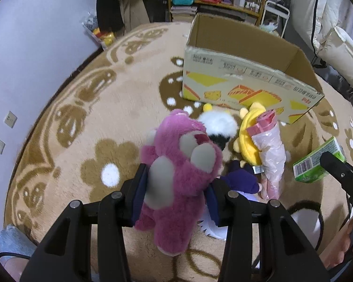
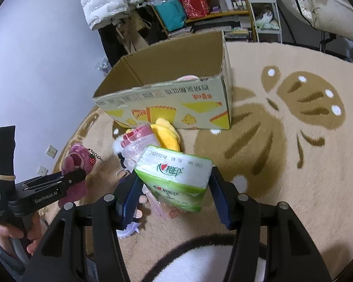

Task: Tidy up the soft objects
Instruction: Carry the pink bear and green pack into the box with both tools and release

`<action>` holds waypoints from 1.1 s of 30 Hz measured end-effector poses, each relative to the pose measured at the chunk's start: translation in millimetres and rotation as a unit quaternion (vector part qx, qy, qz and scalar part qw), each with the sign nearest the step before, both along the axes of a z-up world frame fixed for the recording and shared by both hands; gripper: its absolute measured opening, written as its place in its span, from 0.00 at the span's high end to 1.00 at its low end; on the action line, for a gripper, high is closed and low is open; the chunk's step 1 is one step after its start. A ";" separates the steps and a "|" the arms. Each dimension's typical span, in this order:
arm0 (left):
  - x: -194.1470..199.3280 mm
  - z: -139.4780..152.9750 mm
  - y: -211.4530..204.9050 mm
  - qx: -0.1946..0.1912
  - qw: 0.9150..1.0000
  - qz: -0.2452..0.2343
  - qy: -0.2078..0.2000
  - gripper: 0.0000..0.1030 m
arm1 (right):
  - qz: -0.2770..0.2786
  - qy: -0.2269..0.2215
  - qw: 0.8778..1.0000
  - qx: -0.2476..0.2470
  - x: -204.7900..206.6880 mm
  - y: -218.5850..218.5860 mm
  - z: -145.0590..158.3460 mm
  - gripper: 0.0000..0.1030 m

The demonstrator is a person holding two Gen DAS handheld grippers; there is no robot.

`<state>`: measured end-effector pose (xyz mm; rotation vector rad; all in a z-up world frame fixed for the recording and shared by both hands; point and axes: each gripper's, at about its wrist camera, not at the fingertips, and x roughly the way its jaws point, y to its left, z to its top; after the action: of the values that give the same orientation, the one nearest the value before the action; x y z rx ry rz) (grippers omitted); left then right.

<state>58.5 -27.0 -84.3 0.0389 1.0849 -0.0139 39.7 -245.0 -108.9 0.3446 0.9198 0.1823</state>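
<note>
My left gripper [image 1: 176, 188] has the pink plush bear [image 1: 178, 176] clamped between its blue pads, jaws narrow around its body, and the bear hangs above the rug [image 1: 94, 108]. My right gripper [image 2: 174, 188] has the green tissue pack [image 2: 174, 176] squeezed between its pads, jaws at a middling width, the pack's printed white end facing up. The cardboard box [image 2: 176, 103] stands open on the rug toward its far edge, with something pale pink just showing over its front wall. In front of the box, on the rug, lies the heap: a yellow plush [image 1: 249, 136], a white fluffy toy [image 1: 218, 122], a pink plastic-wrapped bundle [image 1: 270, 155] and a purple toy [image 1: 242, 176], all touching.
</note>
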 end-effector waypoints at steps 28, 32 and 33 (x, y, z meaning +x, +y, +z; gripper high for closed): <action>-1.2 56.9 -20.5 0.024 0.989 -0.049 -0.136 0.58 | 0.025 -0.098 0.995 -0.014 0.6 7.3 43.6 0.42; 9.7 67.8 -24.7 0.025 0.987 -0.054 -0.152 0.58 | 0.028 -0.111 0.993 -0.022 9.0 10.2 51.7 0.42; 13.1 70.5 -25.6 0.024 0.986 -0.055 -0.156 0.58 | 0.027 -0.114 0.993 -0.022 11.8 9.6 54.1 0.42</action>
<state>71.6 -52.6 -13.8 0.1398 0.7688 -0.0787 51.4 -235.4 -54.8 0.2511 0.7058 0.2460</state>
